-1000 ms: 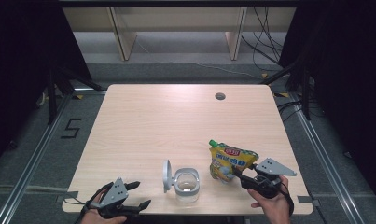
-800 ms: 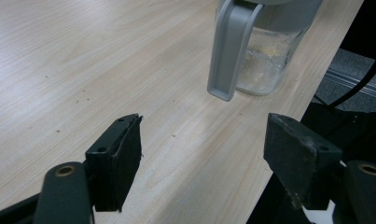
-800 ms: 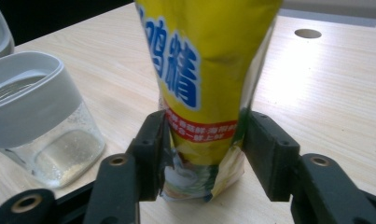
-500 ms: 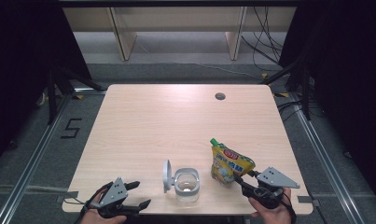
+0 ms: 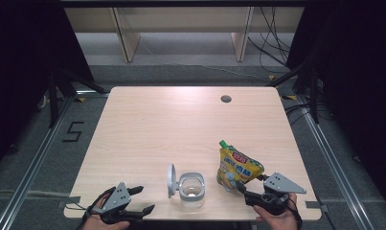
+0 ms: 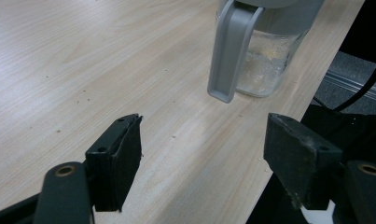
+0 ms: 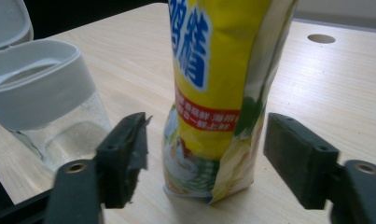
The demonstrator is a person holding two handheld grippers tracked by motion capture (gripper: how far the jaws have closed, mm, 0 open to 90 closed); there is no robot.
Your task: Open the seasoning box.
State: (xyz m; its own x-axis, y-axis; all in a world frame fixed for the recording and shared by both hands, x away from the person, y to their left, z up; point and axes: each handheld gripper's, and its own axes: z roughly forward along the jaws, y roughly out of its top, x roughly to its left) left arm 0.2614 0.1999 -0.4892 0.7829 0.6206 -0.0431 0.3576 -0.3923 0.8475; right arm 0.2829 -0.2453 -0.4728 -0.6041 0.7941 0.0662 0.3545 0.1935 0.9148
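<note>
A yellow spouted pouch with a green cap stands upright on the table near the front right. My right gripper sits just in front of it. In the right gripper view the pouch stands between the jaws of the right gripper, which have just been opening, and the pads are clear of both its sides. A clear jar with a grey rim and its flip lid raised stands left of the pouch. My left gripper rests open at the front left edge, with nothing in it.
In the left gripper view the jar stands ahead of the open left gripper, close to the table's front edge. A round cable hole is at the far right of the wooden table. Shelving stands beyond it.
The right gripper's jaws have spread apart from the pouch and the gripper has drawn back slightly toward the front edge. The pouch stands on its own. The left gripper has not moved.
</note>
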